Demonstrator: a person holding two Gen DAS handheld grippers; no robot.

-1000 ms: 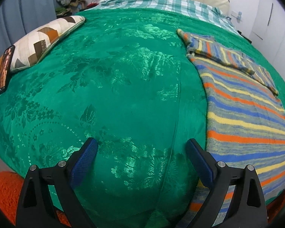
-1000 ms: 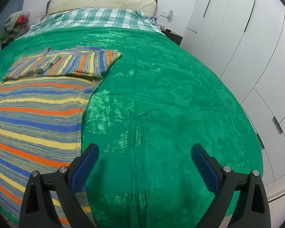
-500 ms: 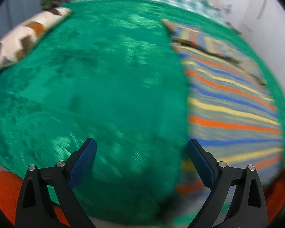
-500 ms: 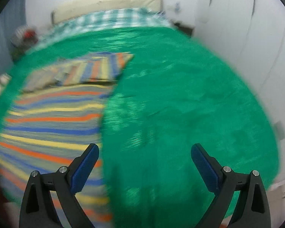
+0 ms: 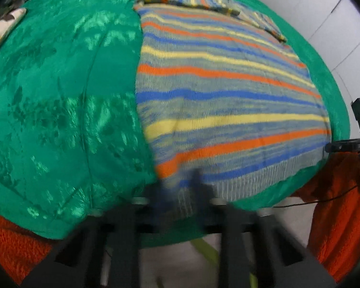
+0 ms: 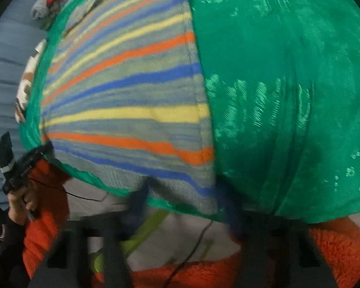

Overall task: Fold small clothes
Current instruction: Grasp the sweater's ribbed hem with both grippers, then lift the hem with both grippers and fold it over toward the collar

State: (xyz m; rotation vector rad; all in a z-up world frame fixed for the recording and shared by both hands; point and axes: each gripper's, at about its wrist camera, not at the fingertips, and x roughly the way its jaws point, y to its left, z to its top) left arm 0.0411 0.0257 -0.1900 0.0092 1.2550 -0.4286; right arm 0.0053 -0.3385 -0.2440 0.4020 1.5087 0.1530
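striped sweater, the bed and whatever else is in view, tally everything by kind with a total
Striped sweater: 1
Green bedspread: 1
Patterned pillow: 1
Tongs: 2, left tongs and right tongs, both at the sweater's near hem, blurred
Total: 5

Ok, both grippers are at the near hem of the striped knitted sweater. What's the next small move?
Probably close both on the hem. The left gripper sits at the left corner of the striped knitted sweater's grey ribbed hem, and the right gripper straddles the right corner. Blur hides any grip. The sweater lies flat on the green bedspread.
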